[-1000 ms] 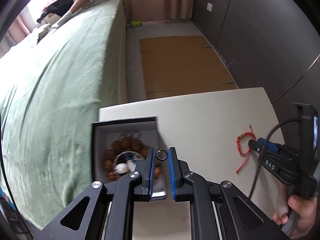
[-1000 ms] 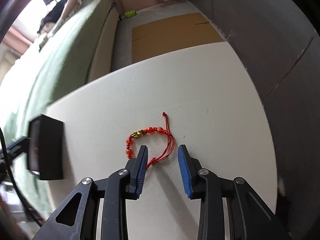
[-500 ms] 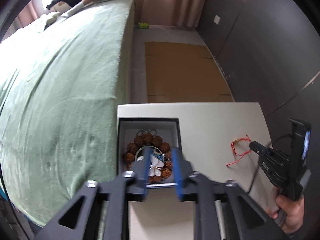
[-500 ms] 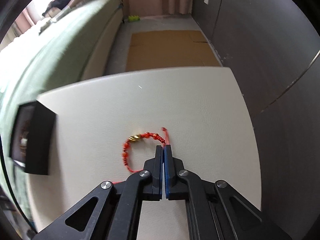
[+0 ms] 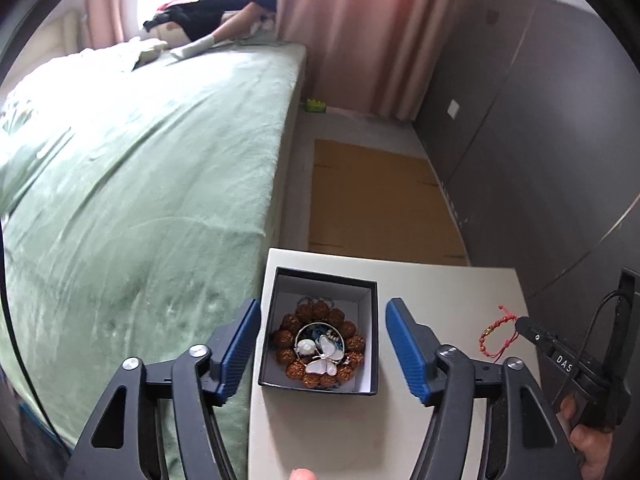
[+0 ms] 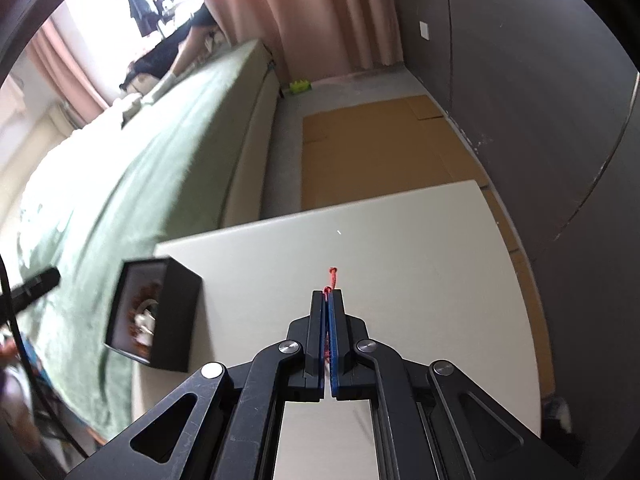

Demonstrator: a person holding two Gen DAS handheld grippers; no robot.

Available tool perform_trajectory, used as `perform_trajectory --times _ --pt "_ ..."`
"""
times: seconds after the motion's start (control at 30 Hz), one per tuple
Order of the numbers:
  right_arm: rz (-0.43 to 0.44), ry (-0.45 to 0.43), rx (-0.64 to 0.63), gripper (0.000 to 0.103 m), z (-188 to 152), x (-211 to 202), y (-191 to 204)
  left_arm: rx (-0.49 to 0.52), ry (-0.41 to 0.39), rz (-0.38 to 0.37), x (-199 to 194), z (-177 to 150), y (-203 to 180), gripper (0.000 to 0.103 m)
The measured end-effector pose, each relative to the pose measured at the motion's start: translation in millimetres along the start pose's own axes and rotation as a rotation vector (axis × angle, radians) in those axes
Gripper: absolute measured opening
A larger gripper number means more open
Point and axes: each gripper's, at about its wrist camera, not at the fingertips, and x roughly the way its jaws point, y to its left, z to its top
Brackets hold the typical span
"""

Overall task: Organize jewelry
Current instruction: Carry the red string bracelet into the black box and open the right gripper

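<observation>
Red bracelet pinched inside right claw — tail protruding.

A red cord bracelet is pinched between closed fingers; an open black jewelry box sits between spread fingers.

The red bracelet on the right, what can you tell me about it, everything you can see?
The bracelet is a thin loop of red braided cord strung with small red beads and one gold-looking charm. A short knotted tail sticks out past the right gripper, which is shut on the cord. In the left view the loop hangs from that gripper's tip over the white table, right of the black box; whether it still touches the table is unclear.
</observation>
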Motion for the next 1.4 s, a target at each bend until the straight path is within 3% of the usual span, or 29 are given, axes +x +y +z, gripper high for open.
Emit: perform_trajectory --times 0.17,0.43,0.7,1.1,1.17,1.2,1.23,1.3,1.4 --pt "0.079 -0.041 0.027 0.003 3.3 -0.9 10.8 -0.065 -0.056 -0.034 1.9 -11.3 21.0 0.082" --pt "0.242 -0.124 -0.011 0.003 0.7 -3.8 64.1 -0.094 -0.060 -0.091 4.1 -17.0 54.4 0.082" --pt "0.348 -0.154 -0.089 0.003 -7.5 3.5 128.8 -0.210 -0.092 -0.142 -5.7 -20.7 102.7 0.082" --pt "0.461 -0.076 -0.099 0.003 -17.8 41.7 178.0 -0.297 -0.116 -0.177 -14.4 -20.9 138.7 0.082" --pt "0.385 -0.074 -0.102 0.003 -18.2 48.1 179.1 -0.294 -0.115 -0.169 -15.4 -21.0 140.6 0.082" --pt "0.326 -0.065 -0.107 0.006 -18.4 51.6 177.5 -0.290 -0.115 -0.164 -16.0 -21.3 141.0 0.082" --pt "0.298 -0.048 -0.108 0.016 -18.1 55.0 175.7 -0.283 -0.114 -0.155 -16.6 -21.3 140.1 0.082" --pt "0.287 -0.030 -0.095 0.052 -18.1 55.9 168.7 -0.255 -0.115 -0.139 -17.5 -22.0 134.6 0.082" --pt "0.282 -0.077 -0.097 0.062 -21.6 42.1 160.0 -0.213 -0.112 -0.128 -18.3 -23.1 124.5 0.082"
